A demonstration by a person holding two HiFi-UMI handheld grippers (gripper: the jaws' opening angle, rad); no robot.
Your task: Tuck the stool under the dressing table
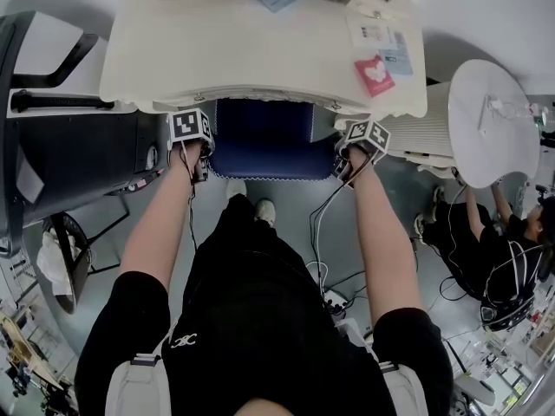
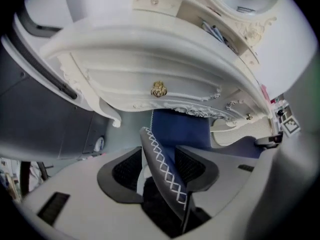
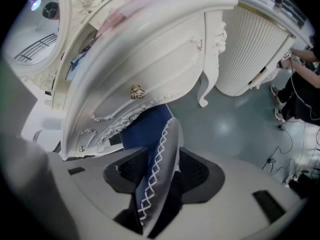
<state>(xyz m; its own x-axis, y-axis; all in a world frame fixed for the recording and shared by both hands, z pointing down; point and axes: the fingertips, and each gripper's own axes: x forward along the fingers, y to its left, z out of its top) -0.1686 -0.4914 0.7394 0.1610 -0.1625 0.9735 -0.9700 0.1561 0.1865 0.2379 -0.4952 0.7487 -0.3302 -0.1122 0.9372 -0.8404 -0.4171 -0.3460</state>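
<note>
The stool (image 1: 260, 141) has a dark blue seat with white cross-stitching on its edge. It stands partly under the cream dressing table (image 1: 260, 59). My left gripper (image 1: 195, 165) is at the seat's left front corner and my right gripper (image 1: 345, 165) is at its right front corner. In the left gripper view the stitched edge (image 2: 165, 171) runs between the jaws of the left gripper (image 2: 159, 166), with a gap beside the left pad (image 2: 125, 171). The right gripper (image 3: 159, 169) likewise straddles the stool's seat edge (image 3: 155, 176), its jaws wide. Both stand open round the edge.
A dark chair and desk (image 1: 61, 154) stand at the left. A white ribbed cabinet (image 1: 434, 137) and a round white table (image 1: 490, 120) stand at the right, with a person crouching (image 1: 494, 250) beside them. Cables (image 1: 325, 276) lie on the floor by my feet.
</note>
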